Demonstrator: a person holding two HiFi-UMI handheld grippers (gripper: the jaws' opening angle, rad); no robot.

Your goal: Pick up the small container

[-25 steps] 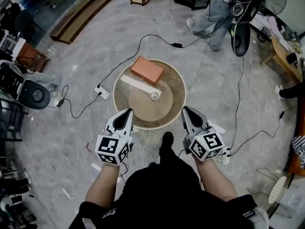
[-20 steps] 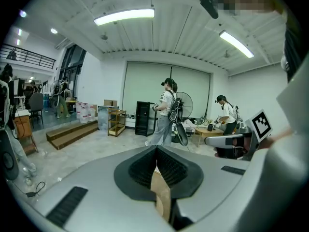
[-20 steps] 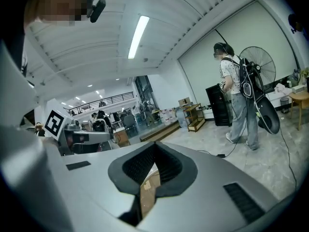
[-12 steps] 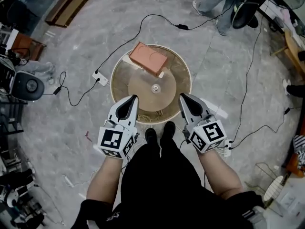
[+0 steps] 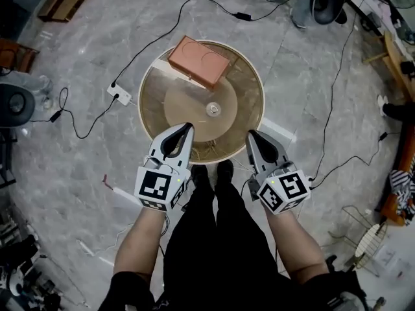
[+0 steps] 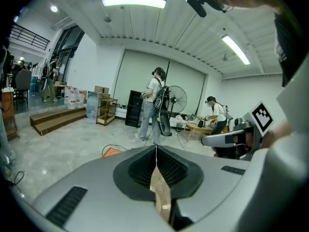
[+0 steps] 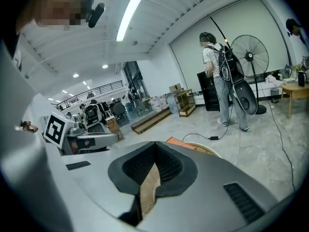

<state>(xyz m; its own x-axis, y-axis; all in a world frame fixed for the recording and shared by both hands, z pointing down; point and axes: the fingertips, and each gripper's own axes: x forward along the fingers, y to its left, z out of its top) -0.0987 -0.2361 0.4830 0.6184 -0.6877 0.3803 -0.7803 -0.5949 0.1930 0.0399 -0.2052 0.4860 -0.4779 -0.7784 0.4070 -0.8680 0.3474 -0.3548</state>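
Note:
The small container, a little pale round thing, stands at the middle of the round glass-topped table in the head view. My left gripper hangs over the table's near rim, left of the container and nearer to me, its jaws shut with nothing between them. My right gripper is at the near rim to the container's right, also shut and empty. In the left gripper view the jaws meet at the tip. The right gripper view shows its jaws closed the same way. Neither gripper view shows the container.
An orange-brown box lies on the table's far side, seen also as the box and the box. Cables and a white power strip lie on the floor. A standing fan and a person are beyond the table.
Both grippers have come down and forward, side by side, from short of the table to its near rim. Their jaws stayed shut.

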